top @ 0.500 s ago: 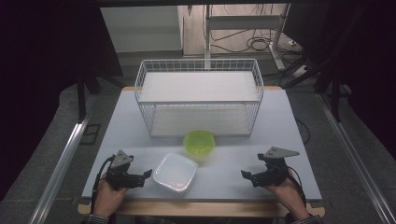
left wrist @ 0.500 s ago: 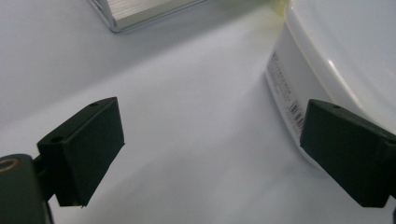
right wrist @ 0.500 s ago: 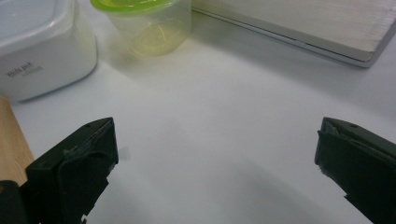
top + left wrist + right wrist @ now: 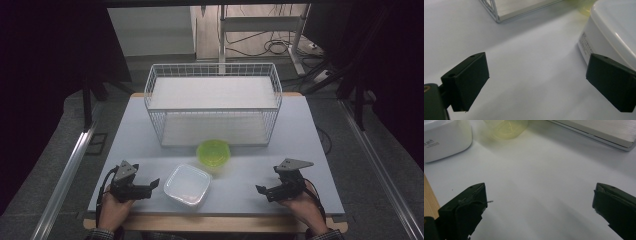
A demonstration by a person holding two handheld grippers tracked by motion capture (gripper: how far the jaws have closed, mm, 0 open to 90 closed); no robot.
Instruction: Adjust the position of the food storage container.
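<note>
Step in hand, as judged: approach to the white lidded container (image 4: 187, 184), lying at the near worktop (image 4: 310, 130) edge, just beside the left gripper (image 4: 150, 186). Bring that gripper in level and straddle the wall squarely before closing.

Left gripper: jaws wide apart, empty. Right gripper (image 4: 263, 191): jaws wide apart, empty, well apart from the container.

Count: one white container; one green bowl (image 4: 213, 152) just behind it; one wire basket (image 4: 213, 103).
</note>
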